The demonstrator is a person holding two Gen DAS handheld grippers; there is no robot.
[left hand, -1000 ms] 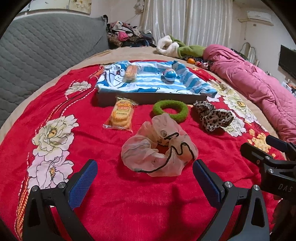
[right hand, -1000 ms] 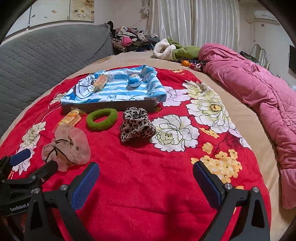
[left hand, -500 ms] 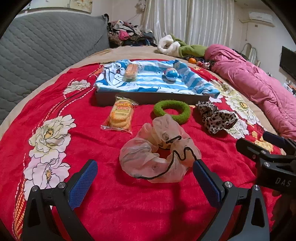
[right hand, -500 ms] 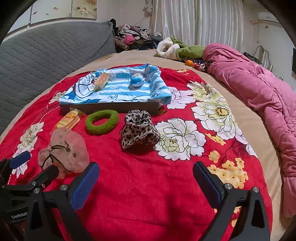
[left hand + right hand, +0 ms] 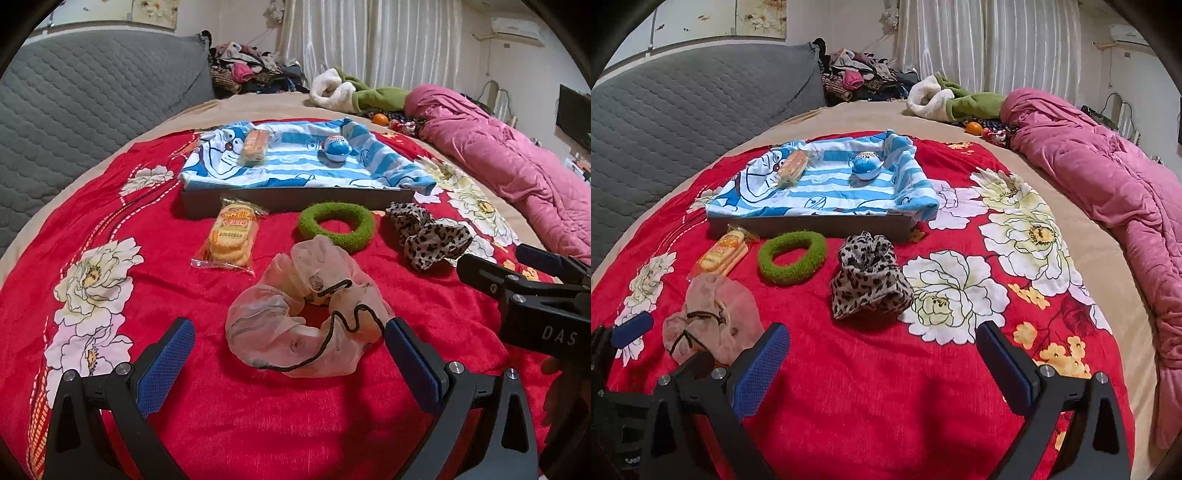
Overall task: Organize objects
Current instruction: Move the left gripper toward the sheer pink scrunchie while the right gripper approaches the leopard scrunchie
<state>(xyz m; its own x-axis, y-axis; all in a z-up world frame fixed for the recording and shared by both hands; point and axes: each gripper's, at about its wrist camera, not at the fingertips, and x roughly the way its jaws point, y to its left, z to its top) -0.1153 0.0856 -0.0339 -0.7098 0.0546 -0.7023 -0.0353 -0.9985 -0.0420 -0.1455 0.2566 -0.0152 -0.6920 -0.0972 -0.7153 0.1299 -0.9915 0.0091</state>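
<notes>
Left gripper (image 5: 290,354) is held spread, its blue pads flanking the pink scrunchie (image 5: 306,325) lying on the red blanket (image 5: 258,424) of the bed. Right gripper (image 5: 882,356) is held spread, empty, near the leopard scrunchie (image 5: 870,280). Green scrunchie (image 5: 336,225) and biscuit packet (image 5: 234,236) lie before the tray (image 5: 295,201).

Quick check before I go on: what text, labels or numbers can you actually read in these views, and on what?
"DAS": right gripper body, cut off at the frame edge.
"20250519", roughly: cookie packet; its red brand banner is too blurred.
Blue ball label: too small.
White lettering on left gripper body: cut off, unreadable.
</notes>
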